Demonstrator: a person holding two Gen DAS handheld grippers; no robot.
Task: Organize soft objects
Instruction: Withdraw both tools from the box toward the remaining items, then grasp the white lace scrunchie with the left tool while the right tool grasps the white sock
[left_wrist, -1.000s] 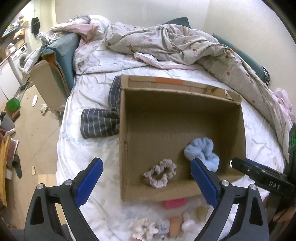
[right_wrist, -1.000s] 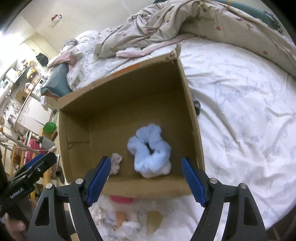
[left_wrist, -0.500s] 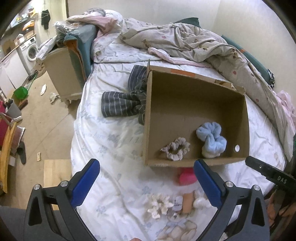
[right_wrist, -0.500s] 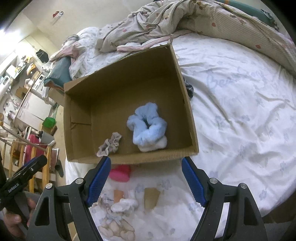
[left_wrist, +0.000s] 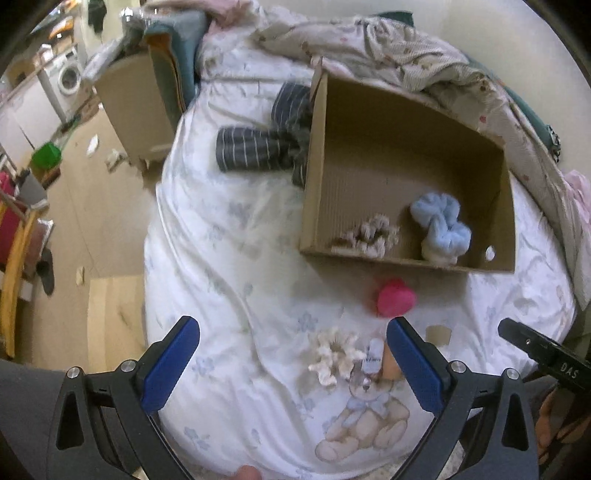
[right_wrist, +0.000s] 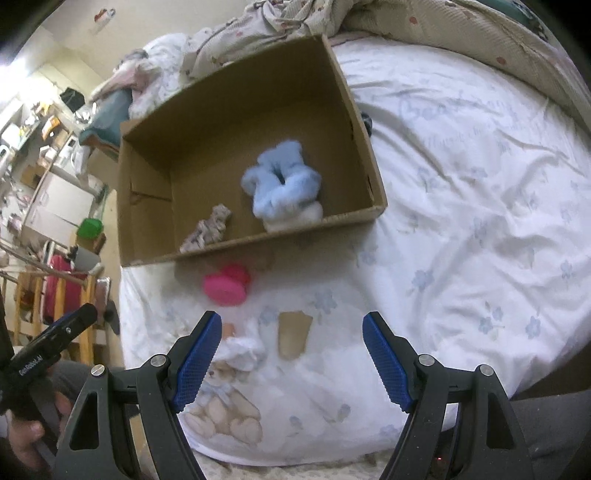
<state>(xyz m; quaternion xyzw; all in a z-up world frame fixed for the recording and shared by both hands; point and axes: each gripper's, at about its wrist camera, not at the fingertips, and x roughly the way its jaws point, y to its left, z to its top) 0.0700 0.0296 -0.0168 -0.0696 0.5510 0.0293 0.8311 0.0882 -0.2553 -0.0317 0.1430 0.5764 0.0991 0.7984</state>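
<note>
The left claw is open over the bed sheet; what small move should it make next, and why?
Probably lower the left claw onto the cream scrunchie and close. It lies loose on the sheet between the open fingers, while two scrunchies already sit in the cardboard box.

Your left gripper (left_wrist: 291, 354) points steeply down, jaws spread wide with nothing between the blue pads (left_wrist: 168, 363). Your right gripper (right_wrist: 291, 350) tilts down likewise, jaws apart and empty. From the right camera, your left hand (right_wrist: 26, 439) grips its handle at 8 o'clock.
</note>
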